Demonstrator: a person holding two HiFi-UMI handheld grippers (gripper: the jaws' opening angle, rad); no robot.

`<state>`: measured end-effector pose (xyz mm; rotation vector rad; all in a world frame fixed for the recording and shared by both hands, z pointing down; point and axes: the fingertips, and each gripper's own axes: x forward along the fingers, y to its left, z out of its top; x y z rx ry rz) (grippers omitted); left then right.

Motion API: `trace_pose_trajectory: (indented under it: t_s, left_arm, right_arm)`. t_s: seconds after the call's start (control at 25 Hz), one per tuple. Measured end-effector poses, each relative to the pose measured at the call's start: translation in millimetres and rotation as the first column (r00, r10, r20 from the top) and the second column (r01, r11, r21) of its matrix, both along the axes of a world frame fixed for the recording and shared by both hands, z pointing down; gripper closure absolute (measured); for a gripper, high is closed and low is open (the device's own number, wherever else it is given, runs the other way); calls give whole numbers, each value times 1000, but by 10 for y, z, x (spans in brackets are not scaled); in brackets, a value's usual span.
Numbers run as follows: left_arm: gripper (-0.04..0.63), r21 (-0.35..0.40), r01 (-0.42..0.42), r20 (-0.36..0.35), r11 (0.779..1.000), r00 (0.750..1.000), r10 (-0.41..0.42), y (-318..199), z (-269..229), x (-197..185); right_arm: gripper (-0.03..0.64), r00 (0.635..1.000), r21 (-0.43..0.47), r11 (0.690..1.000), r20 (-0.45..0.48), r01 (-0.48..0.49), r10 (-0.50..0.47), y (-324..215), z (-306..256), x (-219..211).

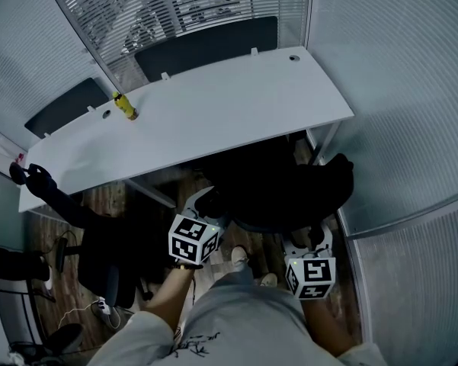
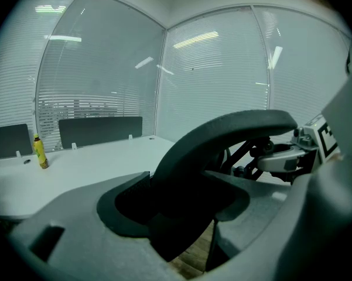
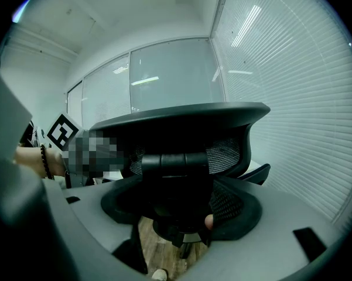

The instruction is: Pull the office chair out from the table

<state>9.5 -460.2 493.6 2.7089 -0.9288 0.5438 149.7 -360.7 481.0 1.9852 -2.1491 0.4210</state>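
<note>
The black office chair (image 1: 289,193) stands tucked partly under the white table (image 1: 213,105), with its back towards me. My left gripper (image 1: 202,213) is at the left edge of the backrest. In the left gripper view it (image 2: 181,215) is shut on the curved rim of the chair back (image 2: 222,133). My right gripper (image 1: 309,244) is at the right side of the backrest. In the right gripper view it (image 3: 178,215) is shut on the dark spine of the chair's mesh back (image 3: 181,127). Much of the seat is hidden under the table.
A yellow bottle (image 1: 125,107) stands on the table's far left part. A second black chair (image 1: 99,258) is at my left, with cables on the wooden floor. Glass walls with blinds (image 1: 411,90) close in at the right and behind the table. Dark panels (image 1: 206,48) stand beyond the table.
</note>
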Motion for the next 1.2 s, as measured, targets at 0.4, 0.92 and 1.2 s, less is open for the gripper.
trace_pose_trajectory:
  t_s: [0.4, 0.92, 1.2]
  left_arm:
    - [330, -6, 20, 2, 1000, 1000, -20, 310, -49, 18]
    - [330, 1, 48, 13, 999, 999, -48, 765, -74, 124]
    - [330, -1, 47, 13, 999, 999, -47, 901, -60, 135]
  right_arm:
    - [347, 1000, -12, 1000, -4, 13, -13, 298, -59, 23]
    - [348, 999, -5, 999, -7, 41, -41, 711, -59, 166]
    - [348, 999, 6, 999, -10, 41, -41, 846, -58, 177]
